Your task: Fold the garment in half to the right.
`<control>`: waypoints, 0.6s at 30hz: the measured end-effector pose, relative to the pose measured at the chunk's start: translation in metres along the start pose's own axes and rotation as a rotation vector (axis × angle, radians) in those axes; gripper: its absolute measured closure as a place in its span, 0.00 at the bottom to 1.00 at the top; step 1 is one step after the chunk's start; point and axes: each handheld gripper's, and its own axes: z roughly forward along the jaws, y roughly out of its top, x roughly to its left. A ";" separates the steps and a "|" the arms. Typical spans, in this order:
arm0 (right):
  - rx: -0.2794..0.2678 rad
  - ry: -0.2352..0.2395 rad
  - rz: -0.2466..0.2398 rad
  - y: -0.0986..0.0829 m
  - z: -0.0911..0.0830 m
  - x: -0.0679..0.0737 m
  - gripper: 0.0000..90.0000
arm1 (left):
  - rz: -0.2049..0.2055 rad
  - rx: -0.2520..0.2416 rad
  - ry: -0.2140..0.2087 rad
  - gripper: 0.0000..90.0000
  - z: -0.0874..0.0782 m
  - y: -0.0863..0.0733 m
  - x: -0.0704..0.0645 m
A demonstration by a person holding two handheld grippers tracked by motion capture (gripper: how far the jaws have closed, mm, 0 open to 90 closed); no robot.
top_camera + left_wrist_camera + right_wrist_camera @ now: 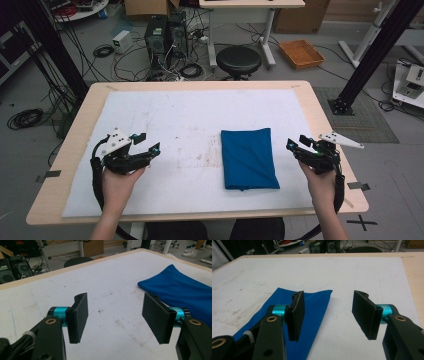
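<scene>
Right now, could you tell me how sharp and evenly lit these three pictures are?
High view: even, soft light, no glare, faint shadow under the cloth; edges slightly bowed. Left gripper view: the left gripper is crisp, the far floor softer. Right gripper view: the right gripper is sharp, the table bright but not blown out, the background blurred.
</scene>
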 end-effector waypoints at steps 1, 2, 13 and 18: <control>0.004 -0.002 0.003 -0.001 -0.001 -0.002 0.49 | 0.008 0.002 0.001 0.42 -0.001 -0.001 0.001; 0.003 -0.005 0.004 -0.002 -0.002 -0.004 0.48 | 0.013 0.004 0.003 0.42 -0.002 -0.002 0.002; 0.008 0.001 0.017 -0.003 -0.011 -0.015 0.46 | 0.025 0.000 0.025 0.41 -0.008 -0.005 0.004; 0.021 0.008 -0.001 -0.003 -0.007 -0.012 0.45 | 0.020 -0.002 0.029 0.41 -0.010 -0.006 0.006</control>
